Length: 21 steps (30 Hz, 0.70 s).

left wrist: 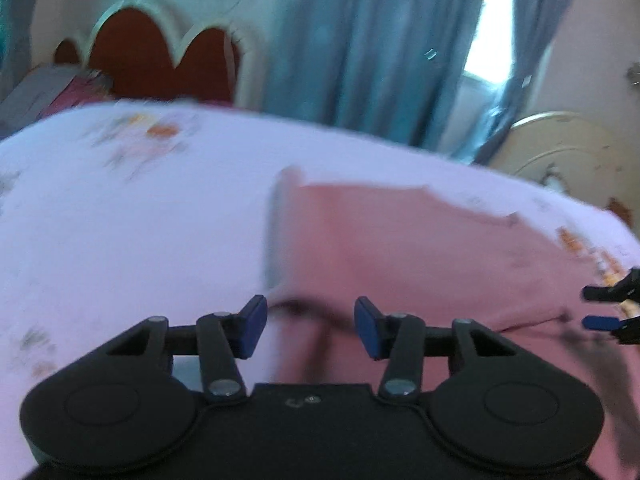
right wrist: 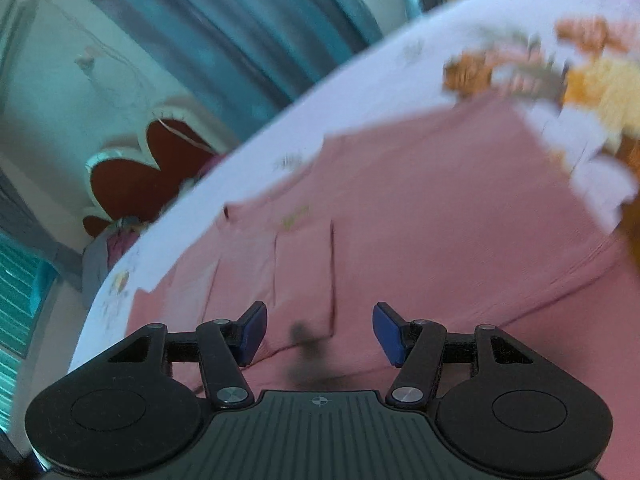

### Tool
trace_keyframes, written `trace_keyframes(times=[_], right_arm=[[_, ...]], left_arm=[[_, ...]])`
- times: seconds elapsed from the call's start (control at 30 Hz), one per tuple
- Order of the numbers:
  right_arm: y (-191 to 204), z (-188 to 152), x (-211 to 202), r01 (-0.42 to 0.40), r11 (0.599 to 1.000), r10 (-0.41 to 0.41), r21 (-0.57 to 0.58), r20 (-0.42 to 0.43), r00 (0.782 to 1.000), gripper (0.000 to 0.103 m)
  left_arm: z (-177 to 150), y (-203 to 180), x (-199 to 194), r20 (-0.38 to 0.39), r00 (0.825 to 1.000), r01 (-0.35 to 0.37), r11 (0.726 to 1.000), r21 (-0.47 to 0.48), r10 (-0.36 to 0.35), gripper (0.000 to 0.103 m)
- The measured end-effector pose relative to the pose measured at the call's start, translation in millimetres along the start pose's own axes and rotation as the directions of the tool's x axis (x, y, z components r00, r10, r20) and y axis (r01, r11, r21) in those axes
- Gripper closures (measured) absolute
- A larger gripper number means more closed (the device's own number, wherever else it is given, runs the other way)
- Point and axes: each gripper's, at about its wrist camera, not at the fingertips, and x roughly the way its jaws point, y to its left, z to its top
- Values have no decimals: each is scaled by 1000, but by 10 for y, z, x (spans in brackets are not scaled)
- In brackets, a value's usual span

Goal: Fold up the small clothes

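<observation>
A small pink garment (left wrist: 400, 248) lies spread flat on the bed's pale floral sheet (left wrist: 140, 220). My left gripper (left wrist: 310, 328) hovers over the garment's near left corner, its blue pads apart and nothing pinched between them. At the right edge of the left wrist view the right gripper (left wrist: 600, 308) shows, its fingers parted above the garment's hem. In the right wrist view the pink garment (right wrist: 400, 208) fills the middle, a stitched pocket-like panel (right wrist: 304, 272) just ahead of my right gripper (right wrist: 320, 334), which stands open over the cloth. Both views are blurred.
A red headboard with a cream scalloped frame (left wrist: 160, 60) stands at the bed's far end, with folded grey and maroon cloth (left wrist: 52, 88) beside it. Blue curtains (left wrist: 360, 40) hang behind the bed. A cream bed end (left wrist: 560, 148) rises at the right.
</observation>
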Motion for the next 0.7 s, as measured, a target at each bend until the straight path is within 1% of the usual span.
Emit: trace_keyframes(times=[0.03,0.1,0.13,0.17,0.2,0.23,0.3,0.33,0.37,0.4,0.43,0.5,0.57,0.63,0.67,0.7], right_arm=[[-1,-8,49,-9,999,9,33,-17,1000,49],[-2,-16,144,-14,997,17,77,-44,999,61],[6,-20,182,-12,995,17,95,-48,999,61],[18,-17,203,-12,994,17,106,-47,999,61],[30,-11,228,-9,994,14,113,-40,999,61],[36,9,257,-6,993,10,120,-35,999,61],[58,42,308,1,992,2,126,-24,1000,61],[100,63,339,16,995,-14,103,-21,1000,70],[178,74,390,44,998,-42,44,-32,999,80],[281,81,439,71,997,-72,-25,-47,996,92],[377,81,454,86,993,-90,-77,-45,995,96],[606,60,395,107,974,-110,-199,-5,994,97],[809,101,163,99,959,-81,-266,79,994,98],[933,164,-170,110,946,-50,-305,197,979,98],[948,180,-284,137,935,-58,-327,239,969,98],[907,177,-355,181,920,-87,-347,270,959,98]], left_arm=[[-9,52,57,-18,1000,-9,1000,-6,9,57],[-16,113,185,-31,999,6,1000,-25,-7,57],[-18,136,254,-36,999,11,999,-30,-12,57],[-32,216,277,-42,999,18,999,-35,-19,61],[-34,238,314,-43,999,27,999,-38,-28,62],[-26,241,332,-32,999,34,999,-35,-35,62],[-3,218,377,-30,998,46,999,-15,-46,67],[-1,223,407,-32,998,51,999,-7,-51,77],[1,233,432,-35,998,55,998,-1,-55,87],[15,257,453,-38,997,68,998,2,-68,90],[-1,267,480,-39,996,76,997,8,-76,91],[3,249,482,-38,996,79,996,34,-78,91],[-9,261,484,-40,996,87,996,36,-85,91],[-4,280,494,-43,995,95,995,31,-94,91],[-4,269,494,-43,995,93,995,40,-92,91],[-7,251,497,-43,995,93,994,54,-90,91]])
